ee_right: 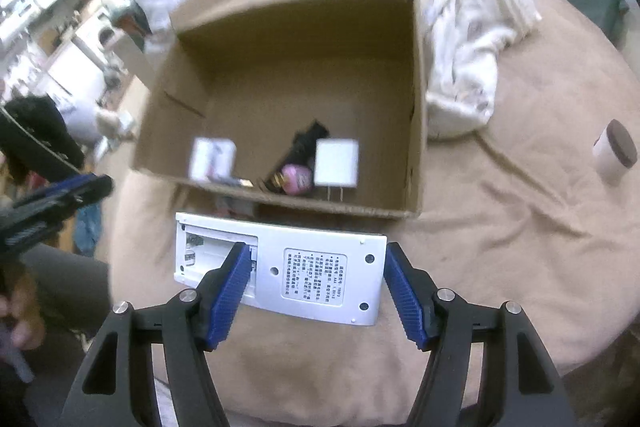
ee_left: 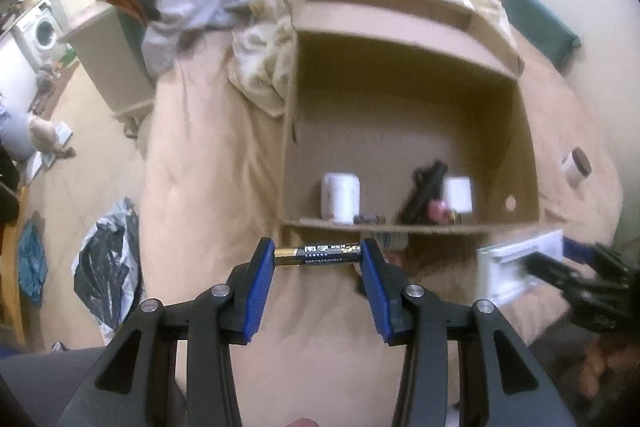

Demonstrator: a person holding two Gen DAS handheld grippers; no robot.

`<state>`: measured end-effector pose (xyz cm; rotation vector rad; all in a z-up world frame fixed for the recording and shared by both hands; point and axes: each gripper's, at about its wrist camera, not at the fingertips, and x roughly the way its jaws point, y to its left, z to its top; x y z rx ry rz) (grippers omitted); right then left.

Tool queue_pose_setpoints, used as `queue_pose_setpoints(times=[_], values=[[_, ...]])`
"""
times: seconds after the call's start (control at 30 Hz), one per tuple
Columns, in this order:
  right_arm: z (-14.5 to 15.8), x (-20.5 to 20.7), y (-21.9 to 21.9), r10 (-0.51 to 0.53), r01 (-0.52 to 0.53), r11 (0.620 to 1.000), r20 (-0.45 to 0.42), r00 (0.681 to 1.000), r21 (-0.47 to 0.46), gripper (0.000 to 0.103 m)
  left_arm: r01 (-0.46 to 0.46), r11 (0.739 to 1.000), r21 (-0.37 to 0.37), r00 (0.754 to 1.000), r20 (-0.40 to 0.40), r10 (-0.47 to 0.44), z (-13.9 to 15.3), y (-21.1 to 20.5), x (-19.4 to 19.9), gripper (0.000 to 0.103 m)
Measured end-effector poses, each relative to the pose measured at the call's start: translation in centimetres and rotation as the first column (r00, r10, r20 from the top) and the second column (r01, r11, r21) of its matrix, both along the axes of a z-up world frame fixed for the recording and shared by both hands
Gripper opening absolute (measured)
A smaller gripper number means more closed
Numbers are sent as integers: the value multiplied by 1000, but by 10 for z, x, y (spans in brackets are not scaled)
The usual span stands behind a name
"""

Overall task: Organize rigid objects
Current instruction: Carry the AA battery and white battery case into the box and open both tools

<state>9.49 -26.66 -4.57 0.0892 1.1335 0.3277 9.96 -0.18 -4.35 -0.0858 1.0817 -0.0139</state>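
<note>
My left gripper is shut on a black and gold battery, held crosswise by its ends above the tan bed cover. My right gripper is shut on a flat white device, which shows its back with a printed label and an open battery bay. One finger sits over the bay, the other at the device's right edge. In the left wrist view the device and right gripper appear at the lower right. Just beyond both stands an open cardboard box.
The box holds a white bottle, a white charger, a pink item and a black object. A white jar with a brown lid lies on the bed at right. Crumpled bedding lies behind the box.
</note>
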Motion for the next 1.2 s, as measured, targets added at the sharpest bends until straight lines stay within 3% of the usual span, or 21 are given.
queue_pose_setpoints(times=[0.2,0.43,0.57,0.83,1.03,1.2], values=[[34,17,-3,-30,23,997,88,996,77,71,-14,1000,-7,996,93,14,26,1,-2,40],[58,47,1,-31,15,994,143,989,106,71,11,1000,20,973,229,-15,66,-12,12,40],[65,69,7,-22,4,994,164,986,105,71,8,999,33,969,247,-16,78,-18,35,40],[32,117,15,-31,21,997,132,991,79,71,18,998,57,974,223,-30,40,-31,91,40],[-2,122,13,-54,50,996,50,997,78,71,22,999,23,988,152,-26,3,-35,102,40],[-14,124,20,-26,25,999,30,999,39,71,50,996,71,990,127,-59,-10,-45,99,40]])
